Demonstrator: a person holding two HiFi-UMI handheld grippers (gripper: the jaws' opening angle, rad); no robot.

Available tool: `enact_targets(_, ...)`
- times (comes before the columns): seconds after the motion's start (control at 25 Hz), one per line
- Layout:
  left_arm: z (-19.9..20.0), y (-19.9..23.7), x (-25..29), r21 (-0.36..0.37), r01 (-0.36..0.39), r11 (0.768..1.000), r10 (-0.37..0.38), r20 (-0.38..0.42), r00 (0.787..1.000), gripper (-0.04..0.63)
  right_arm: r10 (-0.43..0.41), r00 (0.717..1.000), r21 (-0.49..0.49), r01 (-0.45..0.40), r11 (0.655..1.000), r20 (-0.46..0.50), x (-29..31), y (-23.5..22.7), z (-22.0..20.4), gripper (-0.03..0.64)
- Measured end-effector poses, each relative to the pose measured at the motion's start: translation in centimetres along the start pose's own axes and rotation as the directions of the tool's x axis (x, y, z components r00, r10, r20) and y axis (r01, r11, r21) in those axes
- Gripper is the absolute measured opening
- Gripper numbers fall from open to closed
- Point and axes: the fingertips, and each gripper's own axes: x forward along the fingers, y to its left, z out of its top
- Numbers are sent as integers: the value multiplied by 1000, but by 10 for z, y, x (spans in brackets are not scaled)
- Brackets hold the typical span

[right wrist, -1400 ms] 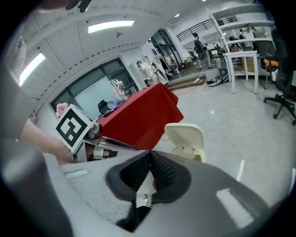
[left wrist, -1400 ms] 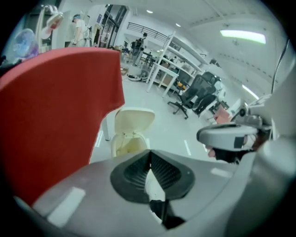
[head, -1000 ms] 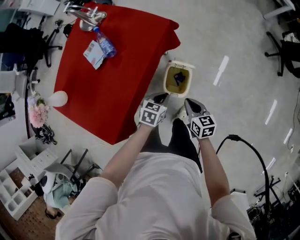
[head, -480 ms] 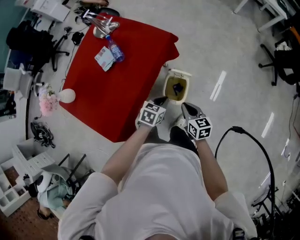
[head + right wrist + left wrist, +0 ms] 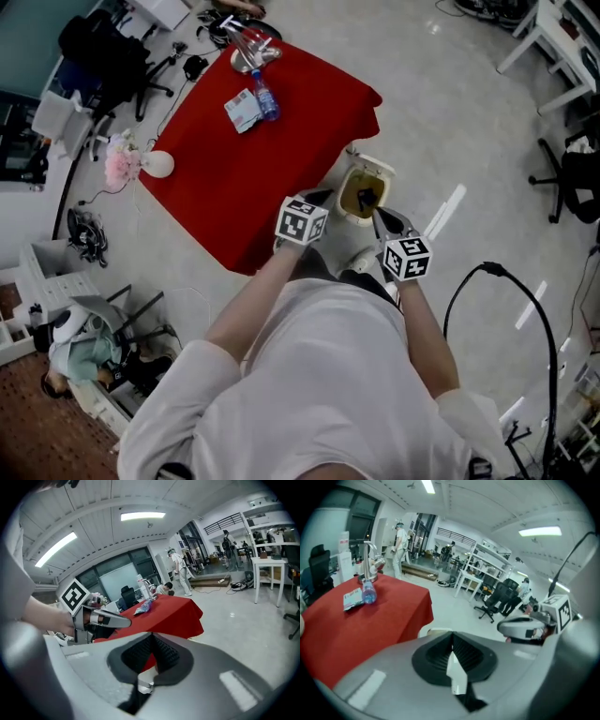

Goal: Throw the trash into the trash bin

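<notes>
I've lifted both closed, empty jaws, left gripper [image 5: 322, 198] and right gripper [image 5: 382, 219], above the small cream trash bin [image 5: 378, 170]. Dark trash [image 5: 364, 199] lies inside; a clear plastic bottle [image 5: 267, 98] waits on the red-clothed surface [image 5: 234, 187].

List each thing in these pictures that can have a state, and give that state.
Trash bin: open, something dark inside.
Bottle: lying on its side on the red tablecloth.
Left hand-held gripper: shut, empty.
Right hand-held gripper: shut, empty.
</notes>
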Motion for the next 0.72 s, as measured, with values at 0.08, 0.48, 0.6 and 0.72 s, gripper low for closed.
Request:
enact_targets(0.08, 13, 12, -10, -10, -30, 1000, 30, 33, 999, 6, 24, 1000, -26, -25, 999, -2, 8, 8, 11, 2)
enact_targets(0.48, 65, 110, -42, -61, -140, 988, 146, 102, 984, 40, 49, 999, -93, -49, 994, 0, 67, 38, 64, 2)
enact_targets(0.6, 73, 141, -42, -61, -163, 985, 168, 94, 981, 43, 46, 999, -99, -46, 994, -1, 85, 45, 76, 1)
enact_targets(0.72, 85, 169, -40, -84, -183, 980, 190, 89, 978, 60, 38, 999, -110, -38, 993, -4, 102, 47, 91, 0)
